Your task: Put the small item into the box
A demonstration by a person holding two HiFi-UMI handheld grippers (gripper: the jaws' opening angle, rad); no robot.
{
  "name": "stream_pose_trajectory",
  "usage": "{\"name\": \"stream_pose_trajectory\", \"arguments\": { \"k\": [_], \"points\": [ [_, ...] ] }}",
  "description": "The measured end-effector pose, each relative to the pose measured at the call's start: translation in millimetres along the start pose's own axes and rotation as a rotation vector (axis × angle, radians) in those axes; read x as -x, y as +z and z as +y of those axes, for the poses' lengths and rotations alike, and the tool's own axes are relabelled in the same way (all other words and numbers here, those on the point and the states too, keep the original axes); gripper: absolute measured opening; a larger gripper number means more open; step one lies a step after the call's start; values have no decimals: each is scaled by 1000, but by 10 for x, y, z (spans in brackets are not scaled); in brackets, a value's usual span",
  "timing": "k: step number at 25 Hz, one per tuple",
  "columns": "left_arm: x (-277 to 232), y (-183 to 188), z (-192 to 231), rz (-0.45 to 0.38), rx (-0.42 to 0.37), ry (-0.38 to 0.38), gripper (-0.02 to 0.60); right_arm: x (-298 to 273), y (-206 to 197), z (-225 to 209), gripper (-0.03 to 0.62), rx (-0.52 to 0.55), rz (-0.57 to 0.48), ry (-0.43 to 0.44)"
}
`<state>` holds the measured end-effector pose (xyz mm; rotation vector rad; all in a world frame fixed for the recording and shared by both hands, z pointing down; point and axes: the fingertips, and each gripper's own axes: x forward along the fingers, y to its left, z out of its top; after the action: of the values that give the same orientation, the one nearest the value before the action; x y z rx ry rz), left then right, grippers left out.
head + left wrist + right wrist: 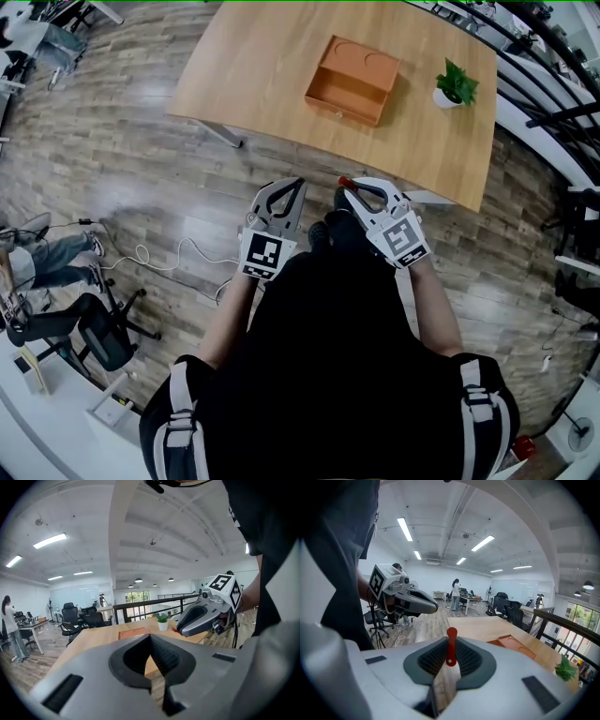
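The orange box (pixel 352 80) lies open on the wooden table (pixel 253 66), well ahead of both grippers; it also shows as the box (pixel 515 646) in the right gripper view and the box (pixel 133 633) in the left one. My right gripper (pixel 345 185) is held close to the body, above the floor, short of the table's near edge. It is shut on a small red item (pixel 451 646) that sticks up between its tips (pixel 450 640). My left gripper (pixel 298 184) hangs beside it, its jaws (pixel 150 637) shut and empty. The right gripper (pixel 201 618) appears to its right.
A small potted plant (pixel 456 84) stands on the table to the right of the box. A cable (pixel 159 253) and an office chair (pixel 94 328) are on the wood floor at left. A dark railing (pixel 553 84) runs behind the table. A person (pixel 454 592) stands far off by desks.
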<state>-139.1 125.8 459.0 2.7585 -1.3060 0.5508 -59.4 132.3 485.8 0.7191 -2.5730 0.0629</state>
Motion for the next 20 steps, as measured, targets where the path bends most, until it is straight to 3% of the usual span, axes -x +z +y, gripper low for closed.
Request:
{"name": "stream_pose_trajectory", "arguments": {
  "k": [10, 20],
  "points": [
    [-128, -66, 134, 29, 22, 25, 21, -215, 10, -116, 65, 6, 0, 49],
    [-451, 20, 274, 29, 36, 58, 21, -311, 15, -507, 65, 3, -12, 49]
  ]
}}
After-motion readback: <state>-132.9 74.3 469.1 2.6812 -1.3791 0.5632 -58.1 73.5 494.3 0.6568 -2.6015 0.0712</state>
